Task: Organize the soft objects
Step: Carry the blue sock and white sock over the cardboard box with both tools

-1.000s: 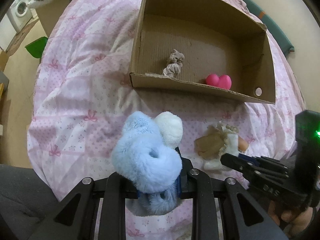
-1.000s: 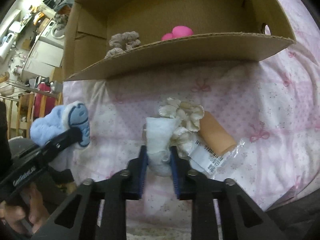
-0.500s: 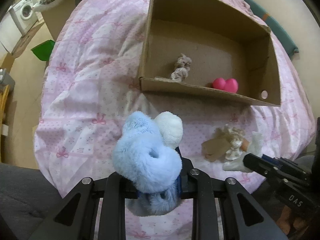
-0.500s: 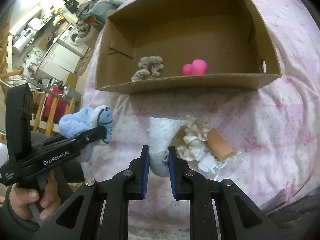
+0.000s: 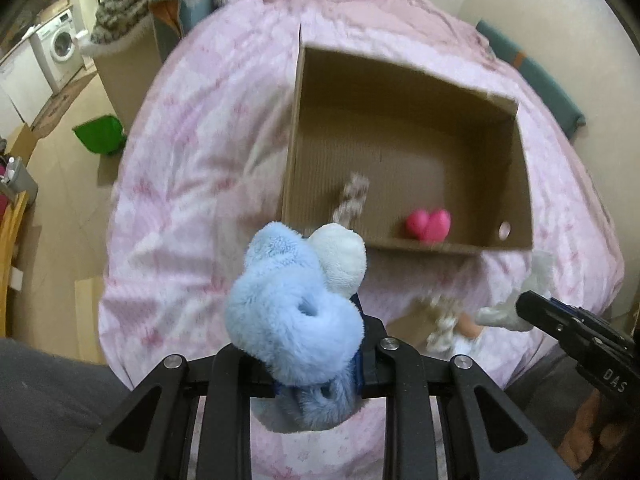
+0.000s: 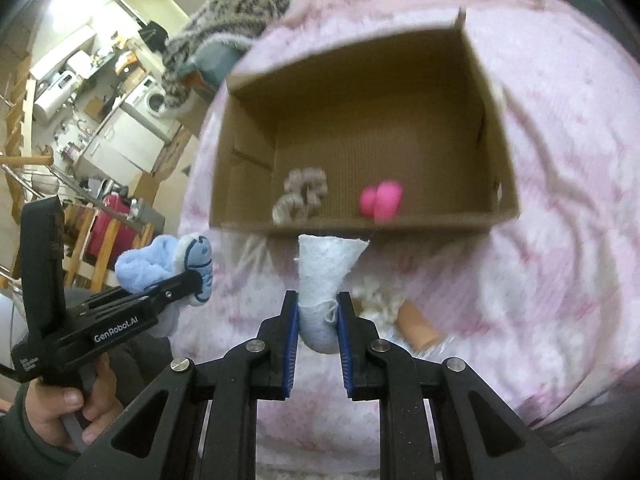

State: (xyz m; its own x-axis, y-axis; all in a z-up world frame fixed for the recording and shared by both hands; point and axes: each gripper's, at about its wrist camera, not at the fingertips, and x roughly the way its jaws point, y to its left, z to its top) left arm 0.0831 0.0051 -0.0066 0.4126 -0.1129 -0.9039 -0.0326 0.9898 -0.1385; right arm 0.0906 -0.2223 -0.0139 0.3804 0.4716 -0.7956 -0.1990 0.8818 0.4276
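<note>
Left hand-held gripper [image 5: 320, 364] pinches fluffy light-blue plush toy [image 5: 288, 320]; right hand-held gripper [image 6: 318, 320] pinches white fuzzy sock [image 6: 324, 276]. Both held above pink bedspread [image 6: 560, 240], near open brown cardboard box [image 6: 496, 120] w/ pink heart inside [image 6: 380, 200].

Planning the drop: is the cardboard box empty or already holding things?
Not empty: the cardboard box holds a pink toy and a grey scrunchie.

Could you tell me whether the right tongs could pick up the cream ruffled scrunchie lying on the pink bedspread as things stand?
Probably not yet: the right tongs are already clamped on a white sock, though the cream ruffled scrunchie lies uncovered just beside them.
</note>
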